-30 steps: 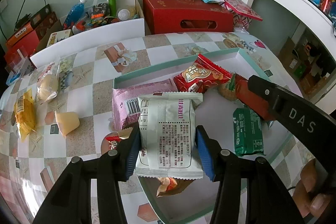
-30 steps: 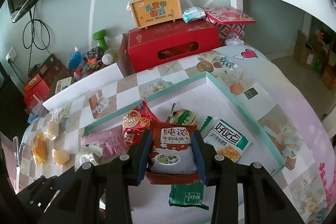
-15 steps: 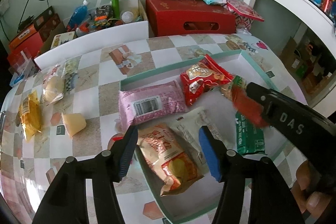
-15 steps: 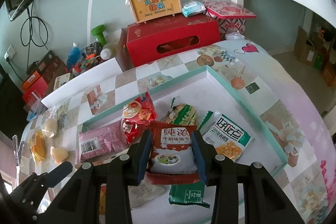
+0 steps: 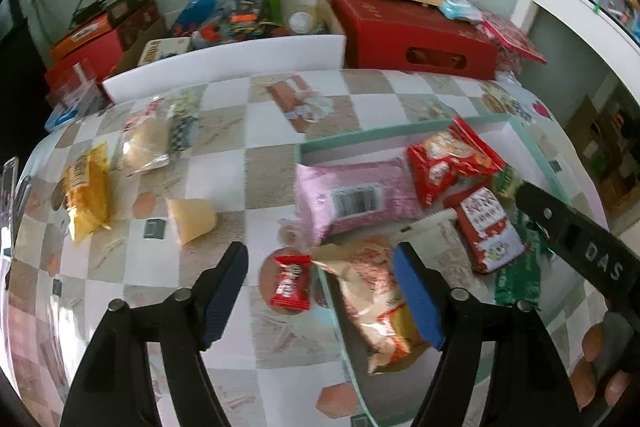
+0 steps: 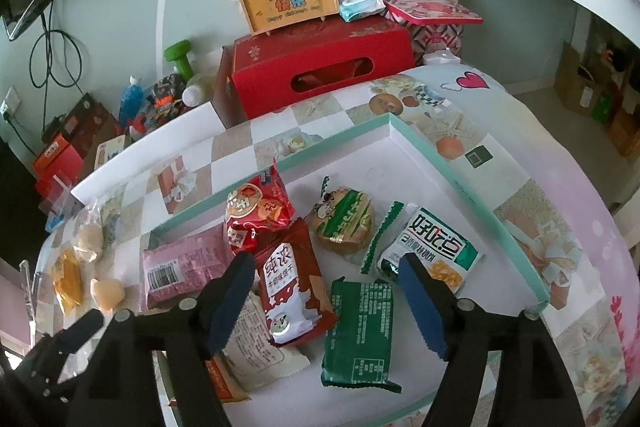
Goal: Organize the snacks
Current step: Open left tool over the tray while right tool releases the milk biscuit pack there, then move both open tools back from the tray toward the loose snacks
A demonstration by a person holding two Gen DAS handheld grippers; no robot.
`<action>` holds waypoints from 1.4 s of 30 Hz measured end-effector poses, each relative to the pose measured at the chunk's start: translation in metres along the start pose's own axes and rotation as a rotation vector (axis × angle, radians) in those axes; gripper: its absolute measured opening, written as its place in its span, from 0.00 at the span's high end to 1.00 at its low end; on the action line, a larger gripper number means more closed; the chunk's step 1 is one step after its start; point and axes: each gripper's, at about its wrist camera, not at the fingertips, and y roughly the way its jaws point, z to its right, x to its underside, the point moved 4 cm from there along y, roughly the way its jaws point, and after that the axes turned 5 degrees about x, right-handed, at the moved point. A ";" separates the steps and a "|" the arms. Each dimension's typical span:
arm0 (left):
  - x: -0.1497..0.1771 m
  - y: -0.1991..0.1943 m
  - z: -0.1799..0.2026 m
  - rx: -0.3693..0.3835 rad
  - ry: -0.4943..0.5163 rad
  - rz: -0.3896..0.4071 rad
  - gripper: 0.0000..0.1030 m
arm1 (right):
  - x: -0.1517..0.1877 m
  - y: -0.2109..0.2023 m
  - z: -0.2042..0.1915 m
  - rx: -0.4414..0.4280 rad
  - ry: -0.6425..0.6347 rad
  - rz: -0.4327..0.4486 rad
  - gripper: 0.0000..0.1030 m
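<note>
While both pairs of jaws are opening, neither presses on anything: the right gripper (image 6: 326, 297) stands wide over the tray (image 6: 472, 183), and the red milk-biscuit packet (image 6: 290, 291) lies flat on the tray floor between its fingers, clear of both pads. Its long axis runs roughly along the fingers, tilted a little, printed face up, lower end resting on a white packet (image 6: 260, 343). Beside it lies a dark green packet (image 6: 358, 335), back side up, long axis also near-to-far. The left gripper (image 5: 320, 297) is likewise wide, straddling the tray's near-left rim (image 5: 340, 323); a cream and orange packet (image 5: 376, 303) lies inside the rim between the fingers, and a small red candy (image 5: 291, 281) lies on the tablecloth just outside. Only the left view shows that candy, plus the person's fingertips (image 5: 592, 347) on the right tool; only the right view shows the round cake (image 6: 344, 223) and the white and teal packet (image 6: 430, 253).
</note>
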 end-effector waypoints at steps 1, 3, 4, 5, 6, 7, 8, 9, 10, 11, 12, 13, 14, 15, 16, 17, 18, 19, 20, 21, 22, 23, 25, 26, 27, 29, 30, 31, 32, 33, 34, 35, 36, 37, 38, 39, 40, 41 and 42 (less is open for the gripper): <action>-0.001 0.000 -0.004 -0.005 -0.012 0.002 0.20 | 0.000 0.000 -0.002 0.004 -0.009 0.001 0.16; -0.001 0.000 -0.013 -0.017 -0.040 0.004 0.20 | 0.001 0.000 -0.006 0.007 -0.023 0.002 0.13; -0.001 0.001 -0.019 -0.027 -0.056 0.004 0.20 | 0.001 0.000 -0.009 0.009 -0.031 0.002 0.12; -0.001 0.001 -0.025 -0.039 -0.072 0.003 0.20 | 0.002 0.000 -0.011 0.012 -0.039 0.003 0.11; -0.001 0.002 -0.030 -0.054 -0.088 0.002 0.20 | 0.003 0.000 -0.013 0.016 -0.047 0.003 0.09; -0.001 0.002 -0.035 -0.065 -0.100 0.001 0.18 | 0.003 0.000 -0.016 0.019 -0.054 0.003 0.08; 0.000 0.003 -0.041 -0.080 -0.116 0.000 0.12 | 0.004 0.000 -0.018 0.021 -0.060 0.003 0.06; 0.000 0.003 -0.045 -0.087 -0.127 0.001 0.08 | 0.004 0.000 -0.021 0.021 -0.067 0.005 0.05; 0.000 0.002 -0.051 -0.094 -0.142 0.004 0.05 | 0.004 0.000 -0.023 0.020 -0.071 0.005 0.05; -0.001 0.002 -0.057 -0.099 -0.156 0.007 0.05 | 0.005 -0.001 -0.026 0.015 -0.080 0.007 0.05; -0.001 0.001 -0.061 -0.102 -0.168 0.009 0.05 | 0.005 -0.001 -0.030 0.011 -0.089 0.009 0.03; -0.001 0.000 -0.068 -0.107 -0.185 0.013 0.05 | 0.005 -0.002 -0.033 0.006 -0.099 0.012 0.01; -0.001 -0.001 -0.073 -0.113 -0.198 0.015 0.05 | 0.006 -0.003 -0.037 0.003 -0.111 0.020 0.00; -0.001 -0.002 -0.079 -0.119 -0.211 0.016 0.05 | 0.007 -0.004 -0.041 0.001 -0.122 0.025 0.00; -0.001 -0.002 -0.083 -0.124 -0.219 0.017 0.05 | 0.008 -0.005 -0.045 -0.002 -0.139 0.028 0.00; 0.000 -0.003 -0.090 -0.132 -0.234 0.016 0.05 | 0.008 -0.005 -0.049 -0.005 -0.148 0.030 0.00; 0.000 -0.003 -0.093 -0.138 -0.242 0.015 0.05 | 0.009 -0.006 -0.052 -0.008 -0.155 0.030 0.00; 0.001 -0.004 -0.100 -0.146 -0.254 0.014 0.05 | 0.009 -0.007 -0.056 -0.012 -0.163 0.031 0.00; 0.001 -0.004 -0.106 -0.153 -0.265 0.014 0.04 | 0.010 -0.007 -0.058 -0.014 -0.168 0.032 0.00; 0.002 -0.005 -0.111 -0.158 -0.274 0.013 0.04 | 0.010 -0.007 -0.060 -0.015 -0.173 0.034 0.00; 0.003 -0.006 -0.115 -0.162 -0.280 0.012 0.04 | 0.011 -0.008 -0.062 -0.016 -0.178 0.037 0.00; 0.004 -0.007 -0.120 -0.169 -0.286 0.012 0.04 | 0.011 -0.009 -0.066 -0.019 -0.184 0.040 0.00; 0.005 -0.009 -0.129 -0.186 -0.294 0.012 0.04 | 0.012 -0.011 -0.071 -0.026 -0.192 0.044 0.00; 0.006 -0.011 -0.133 -0.196 -0.297 0.012 0.04 | 0.012 -0.012 -0.075 -0.034 -0.196 0.047 0.00; 0.007 -0.013 -0.139 -0.208 -0.301 0.013 0.04 | 0.013 -0.014 -0.078 -0.041 -0.199 0.049 0.00; 0.008 -0.017 -0.150 -0.235 -0.311 0.018 0.04 | 0.014 -0.017 -0.087 -0.064 -0.209 0.054 0.00; 0.008 -0.020 -0.156 -0.249 -0.316 0.020 0.04 | 0.015 -0.018 -0.091 -0.072 -0.212 0.056 0.00; 0.009 -0.022 -0.161 -0.260 -0.319 0.022 0.04 | 0.015 -0.020 -0.095 -0.084 -0.219 0.057 0.00; 0.010 -0.025 -0.166 -0.275 -0.320 0.024 0.04 | 0.017 -0.022 -0.100 -0.098 -0.228 0.058 0.00; 0.011 -0.027 -0.170 -0.287 -0.320 0.024 0.04 | 0.018 -0.024 -0.106 -0.110 -0.235 0.060 0.00; 0.012 -0.029 -0.176 -0.300 -0.319 0.023 0.04 | 0.020 -0.025 -0.111 -0.121 -0.242 0.062 0.00; 0.013 -0.032 -0.181 -0.313 -0.318 0.022 0.04 | 0.021 -0.027 -0.116 -0.133 -0.248 0.064 0.00; 0.014 -0.034 -0.186 -0.323 -0.319 0.021 0.04 | 0.023 -0.028 -0.120 -0.143 -0.253 0.064 0.00; 0.015 -0.036 -0.190 -0.329 -0.322 0.020 0.04 | 0.025 -0.030 -0.127 -0.164 -0.262 0.062 0.00; 0.017 -0.038 -0.195 -0.332 -0.330 0.019 0.04 | 0.027 -0.031 -0.133 -0.182 -0.269 0.060 0.00; 0.019 -0.040 -0.199 -0.330 -0.340 0.019 0.04 | 0.030 -0.032 -0.138 -0.200 -0.275 0.056 0.00; 0.020 -0.042 -0.203 -0.326 -0.349 0.019 0.04 | 0.033 -0.032 -0.144 -0.216 -0.282 0.051 0.00; 0.022 -0.044 -0.206 -0.323 -0.357 0.018 0.04 | 0.036 -0.033 -0.149 -0.229 -0.288 0.046 0.00; 0.024 -0.046 -0.210 -0.322 -0.367 0.017 0.04 | 0.038 -0.033 -0.153 -0.240 -0.295 0.039 0.00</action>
